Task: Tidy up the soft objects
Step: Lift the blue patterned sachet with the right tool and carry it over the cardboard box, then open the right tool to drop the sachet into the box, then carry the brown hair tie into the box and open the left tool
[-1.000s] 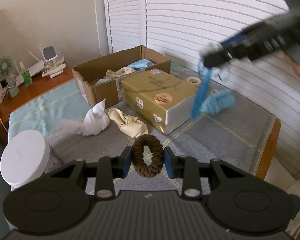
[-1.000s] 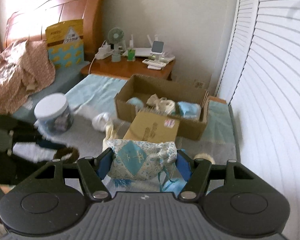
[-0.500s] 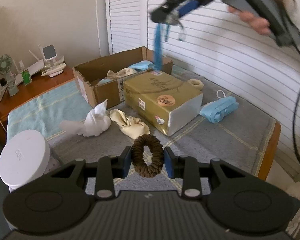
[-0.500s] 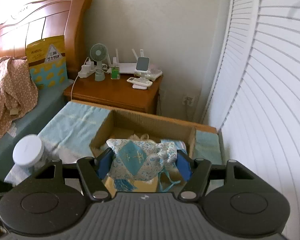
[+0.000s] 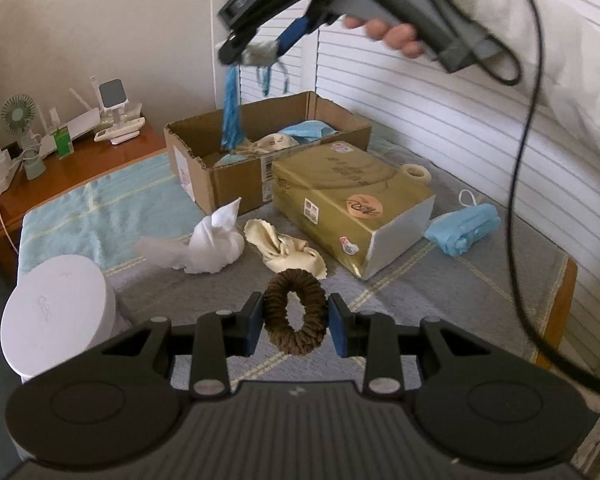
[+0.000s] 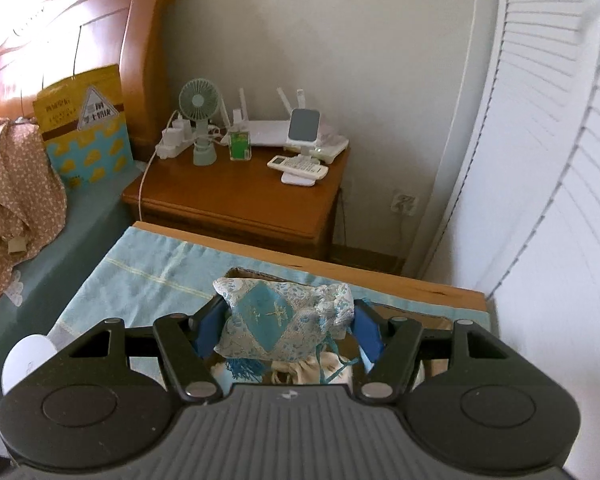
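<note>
Sorting in progress, roughly part-done by the look of it.

Already in the cardboard box [image 5: 236, 168]: a blue face mask, a cream drawstring pouch and some other pale soft pieces, partly hidden.

In hand: right gripper [image 6: 288, 330] clamped on a blue-and-white embroidered sachet [image 6: 280, 320], hanging above the box with its blue tassel [image 5: 231, 120] dangling into the opening; left gripper [image 5: 296, 322] closed on a brown scrunchie [image 5: 295, 316], low over the grey mat [image 5: 480, 280].

Left on the mat: knotted white cloth [image 5: 212, 246], cream cloth [image 5: 286, 250], folded blue mask [image 5: 464, 230], small tape roll [image 5: 416, 174].

Other items: gold carton [image 5: 348, 204] just beside the cardboard box, white-lidded jar [image 5: 54, 314].

Writing: gold carton carries stickers and faint script, unreadable; the yellow bag [image 6: 84, 120] by the headboard shows characters, possibly Chinese, too small to read.
</note>
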Motion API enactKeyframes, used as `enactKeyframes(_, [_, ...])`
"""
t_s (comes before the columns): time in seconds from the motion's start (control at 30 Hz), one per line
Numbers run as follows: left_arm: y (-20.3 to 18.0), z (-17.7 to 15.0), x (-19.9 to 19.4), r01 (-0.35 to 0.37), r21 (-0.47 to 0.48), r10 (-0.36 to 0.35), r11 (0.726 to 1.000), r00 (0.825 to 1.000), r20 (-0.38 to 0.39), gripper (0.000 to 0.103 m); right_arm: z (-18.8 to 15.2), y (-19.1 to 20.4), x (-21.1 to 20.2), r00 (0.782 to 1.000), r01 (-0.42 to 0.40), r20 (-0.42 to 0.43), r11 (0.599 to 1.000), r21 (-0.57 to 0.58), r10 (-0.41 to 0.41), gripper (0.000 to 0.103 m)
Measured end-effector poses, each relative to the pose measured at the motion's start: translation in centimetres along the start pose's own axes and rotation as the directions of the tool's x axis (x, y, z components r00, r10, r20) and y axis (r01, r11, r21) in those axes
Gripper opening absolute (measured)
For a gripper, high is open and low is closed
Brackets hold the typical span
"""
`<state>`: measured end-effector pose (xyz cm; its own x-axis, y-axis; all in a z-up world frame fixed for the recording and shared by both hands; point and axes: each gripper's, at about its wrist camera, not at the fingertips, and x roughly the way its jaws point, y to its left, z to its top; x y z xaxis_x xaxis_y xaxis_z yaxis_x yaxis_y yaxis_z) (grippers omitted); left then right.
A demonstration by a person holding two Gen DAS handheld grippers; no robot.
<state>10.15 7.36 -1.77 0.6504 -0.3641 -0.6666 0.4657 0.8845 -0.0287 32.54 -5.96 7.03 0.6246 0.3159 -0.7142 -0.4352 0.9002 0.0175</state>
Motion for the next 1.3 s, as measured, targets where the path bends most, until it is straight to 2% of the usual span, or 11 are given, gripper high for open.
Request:
enactKeyframes(0.13, [0.2,0.1,0.3,0.003,-0.007,-0.002,1.0,1.0,0.002,0.033,0.4,0.3,2.6,0.999,-0.015,-0.029,1.0,0.015,0.015,0.072])
enactKeyframes(0.2, [0.4,0.1,0.5,0.002,-0.012,-0.002,1.0,1.0,-0.002,0.033,0.4,0.4,3.3,0.999,-0.026,-0.031,0.999,0.019,0.027,0.084])
enactKeyframes(0.27, [0.5,0.1,0.7,0.001,-0.014,-0.001,1.0,1.0,-0.007,0.033,0.1,0.5,3.8,0.999,-0.029,-0.028,0.999,0.015,0.029,0.09])
enactKeyframes(0.53, [0.8,0.2,1.0,0.0,-0.022,0.0,1.0,1.0,-0.016,0.033,-1.5,-0.6,1.8,1.0,-0.018,-0.003,0.999,0.03,0.018,0.103])
enactKeyframes(0.8, [0.5,1.0,0.7,-0.006,-0.025,0.006,1.0,1.0,-0.008,0.033,-4.9,-1.1,-2.3,0.999,0.008,0.039,1.0,0.011,-0.009,0.103])
enactKeyframes(1.0, [0.2,2.1,0.6,-0.016,-0.014,0.015,1.0,1.0,-0.004,0.033,-9.0,-0.8,-5.3,0.993,0.089,0.077,0.996,-0.007,-0.088,0.103])
enactKeyframes(1.13, [0.3,3.1,0.8,-0.025,-0.009,0.025,1.0,1.0,-0.002,0.033,-12.2,-1.1,-7.3,0.987,0.128,0.098,0.991,0.025,-0.13,0.103])
enactKeyframes(1.3, [0.7,5.4,1.5,-0.039,-0.005,0.039,0.999,0.999,0.017,0.033,-16.5,-1.4,-8.8,0.986,0.14,0.078,0.987,0.073,-0.146,0.103])
